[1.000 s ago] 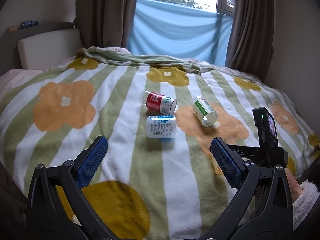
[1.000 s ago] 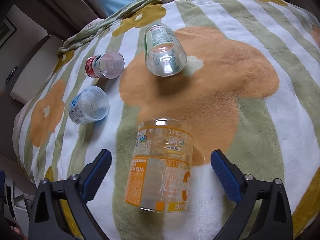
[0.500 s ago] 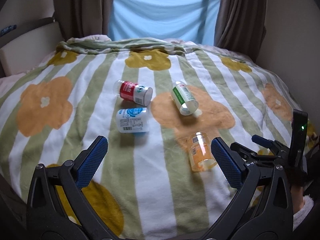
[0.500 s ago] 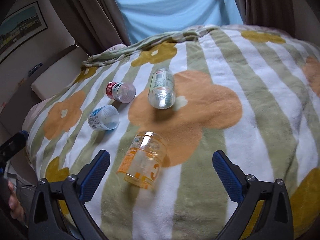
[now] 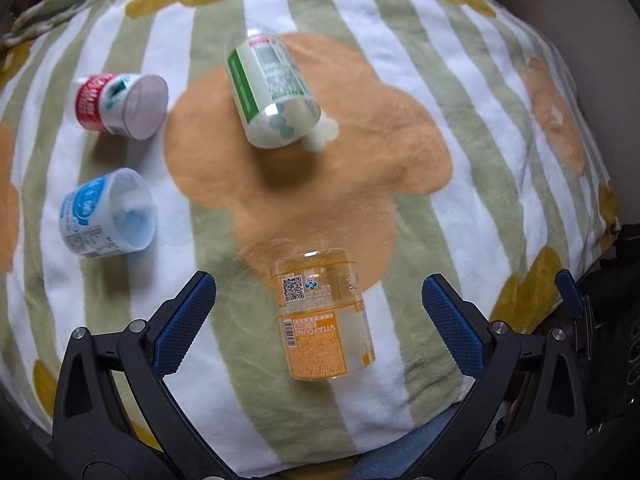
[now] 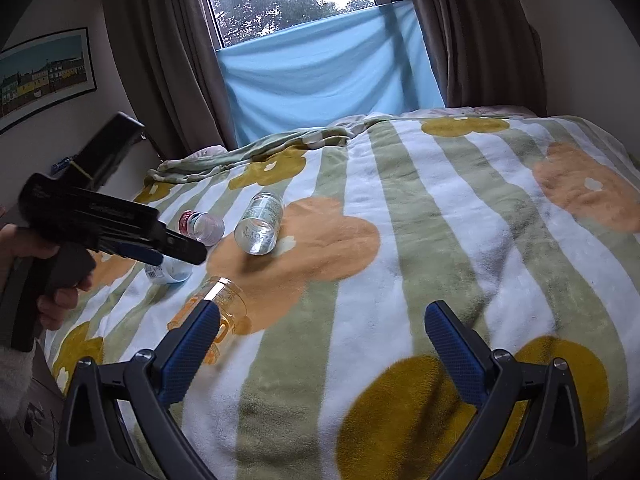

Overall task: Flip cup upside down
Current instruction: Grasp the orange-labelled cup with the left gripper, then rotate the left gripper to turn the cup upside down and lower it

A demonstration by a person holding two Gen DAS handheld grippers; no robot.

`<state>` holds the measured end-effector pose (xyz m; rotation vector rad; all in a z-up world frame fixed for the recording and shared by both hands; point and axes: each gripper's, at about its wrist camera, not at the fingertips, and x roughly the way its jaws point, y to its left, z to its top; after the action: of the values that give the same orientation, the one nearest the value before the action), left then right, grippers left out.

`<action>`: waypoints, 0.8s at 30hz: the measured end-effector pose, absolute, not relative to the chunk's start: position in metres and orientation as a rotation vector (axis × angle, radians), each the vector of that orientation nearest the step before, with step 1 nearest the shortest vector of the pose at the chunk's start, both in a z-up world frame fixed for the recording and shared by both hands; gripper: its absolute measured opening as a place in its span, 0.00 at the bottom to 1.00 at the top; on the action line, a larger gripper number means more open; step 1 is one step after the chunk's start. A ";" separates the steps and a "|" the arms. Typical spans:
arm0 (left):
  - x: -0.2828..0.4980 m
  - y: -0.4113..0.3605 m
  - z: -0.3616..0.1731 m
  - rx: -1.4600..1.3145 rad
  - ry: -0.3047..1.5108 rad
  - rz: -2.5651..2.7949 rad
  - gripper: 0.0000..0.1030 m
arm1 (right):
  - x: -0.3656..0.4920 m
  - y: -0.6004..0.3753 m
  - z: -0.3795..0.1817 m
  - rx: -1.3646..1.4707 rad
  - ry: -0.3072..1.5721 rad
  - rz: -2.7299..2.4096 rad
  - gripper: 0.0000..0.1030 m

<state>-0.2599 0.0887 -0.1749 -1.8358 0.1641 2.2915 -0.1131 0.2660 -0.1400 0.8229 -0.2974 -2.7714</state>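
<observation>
Since the orange cup [image 5: 324,316] lies on its side on the bed [image 5: 460,216], near my left gripper [image 5: 318,312], its jaws gape to straddle it; right gripper [image 6: 320,344] idle, jaws apart.

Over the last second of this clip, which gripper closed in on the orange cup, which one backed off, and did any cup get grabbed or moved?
The left gripper came down over the orange cup, jaws open on either side of it. The right gripper pulled back and up from that cup, empty. Nothing was gripped. The orange, green, red and blue cups lie on their sides where they were.
</observation>
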 end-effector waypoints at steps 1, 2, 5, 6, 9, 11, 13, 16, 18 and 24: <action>-0.266 0.087 -0.183 -1.889 0.131 2.255 0.99 | -0.113 0.268 -0.143 0.821 -0.309 -2.766 0.99; -0.272 0.085 -0.191 -1.940 0.099 2.223 0.97 | -0.114 0.270 -0.145 0.819 -0.327 -2.759 0.99; -0.285 0.084 -0.213 -2.073 0.078 2.142 0.94 | -0.116 0.274 -0.150 0.811 -0.360 -2.738 0.99; -0.289 0.085 -0.219 -2.109 0.099 2.119 0.94 | -0.116 0.275 -0.151 0.811 -0.360 -2.736 0.99; -0.295 0.093 -0.232 -2.187 0.180 2.069 0.91 | -0.118 0.276 -0.153 0.809 -0.364 -2.730 0.99; -0.297 0.102 -0.241 -2.231 0.238 2.021 0.87 | -0.119 0.277 -0.153 0.811 -0.369 -2.726 0.99; -0.298 0.110 -0.249 -2.270 0.281 1.967 0.83 | -0.119 0.278 -0.155 0.810 -0.376 -2.723 0.99; -0.299 0.119 -0.258 -2.307 0.329 1.930 0.75 | -0.120 0.281 -0.157 0.814 -0.389 -2.717 0.99; -0.299 0.123 -0.262 -2.324 0.342 1.916 0.67 | -0.120 0.281 -0.158 0.817 -0.397 -2.707 0.99; -0.294 0.122 -0.262 -2.312 0.311 1.938 0.56 | -0.120 0.276 -0.163 0.844 -0.376 -2.687 0.99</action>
<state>-0.2944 0.1217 -0.2623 -2.3121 0.3109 1.9381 -0.1205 0.2759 -0.1627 0.8441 -0.3761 -2.6872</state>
